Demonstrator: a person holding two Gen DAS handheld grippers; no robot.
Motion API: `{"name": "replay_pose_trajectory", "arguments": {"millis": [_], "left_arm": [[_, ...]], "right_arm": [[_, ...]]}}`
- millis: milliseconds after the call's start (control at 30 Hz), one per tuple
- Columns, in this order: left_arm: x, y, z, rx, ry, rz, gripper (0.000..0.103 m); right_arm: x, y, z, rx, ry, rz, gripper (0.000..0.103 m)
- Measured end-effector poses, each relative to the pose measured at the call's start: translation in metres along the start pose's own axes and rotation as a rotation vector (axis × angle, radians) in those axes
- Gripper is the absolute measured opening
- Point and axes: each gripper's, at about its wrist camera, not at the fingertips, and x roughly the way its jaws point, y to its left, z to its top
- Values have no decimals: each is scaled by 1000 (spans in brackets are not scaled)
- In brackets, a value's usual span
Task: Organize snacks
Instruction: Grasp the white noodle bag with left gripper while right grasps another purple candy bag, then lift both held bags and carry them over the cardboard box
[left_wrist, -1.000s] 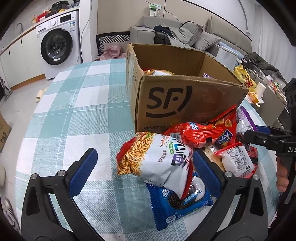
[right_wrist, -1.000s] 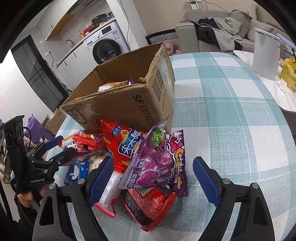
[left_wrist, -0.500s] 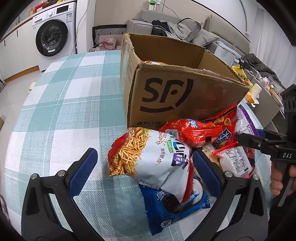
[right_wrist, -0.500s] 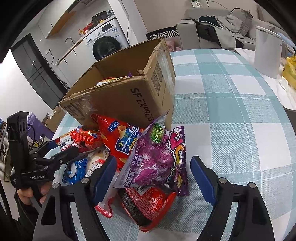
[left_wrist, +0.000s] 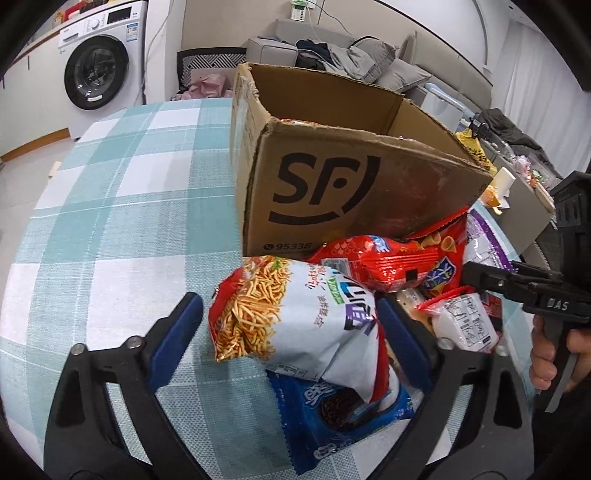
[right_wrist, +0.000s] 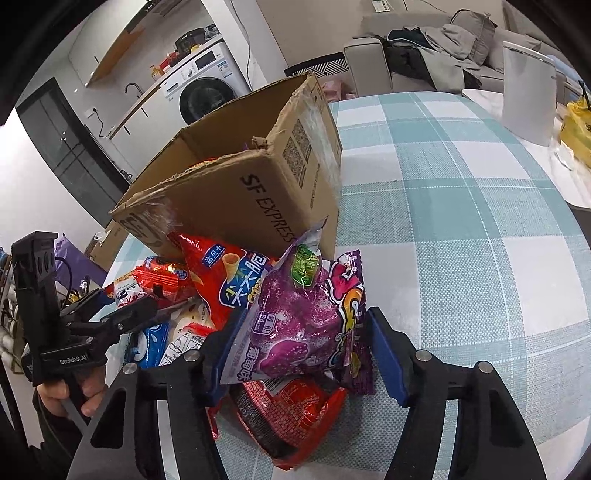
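Snack bags are piled on the checked worktop (left_wrist: 110, 221) against a cardboard box (left_wrist: 332, 192). The left gripper (left_wrist: 288, 328) is spread around a noodle-snack bag (left_wrist: 295, 317); the right gripper (right_wrist: 299, 350) is open, apparently closing around a purple bag (right_wrist: 295, 325) for boxing.

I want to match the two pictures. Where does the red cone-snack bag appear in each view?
Left wrist view: the red cone-snack bag is right of centre, against the front of the cardboard box.
Right wrist view: the bag is left of centre, below the box, partly behind the purple bag.
Shared landmark: the cardboard box.
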Motion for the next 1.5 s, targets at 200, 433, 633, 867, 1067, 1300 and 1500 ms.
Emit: {"name": "replay_pose_trajectory", "arguments": {"millis": [200,433,633,867,1067,1300,1500], "left_arm": [[-2,-6,-2,31,-8,-32,66],[-7,-9,-5,46,-24,-7,62],[-15,-11,-6,59,-43,13,61],[-24,-15,-8,71,-64,20,61],[-36,-19,-8,84,-88,20,60],[-52,-25,-8,99,-120,24,60],[-71,-30,-6,100,-159,29,60]], "right_arm": [[0,0,0,-2,1,-2,54],[-2,1,-1,-12,-4,-7,52],[-9,1,-1,-9,-25,2,48],[-24,2,1,-10,-61,24,46],[-31,4,2,-16,-73,26,46],[-40,8,5,-20,-98,34,46],[-55,12,5,-27,-131,41,46]]}}
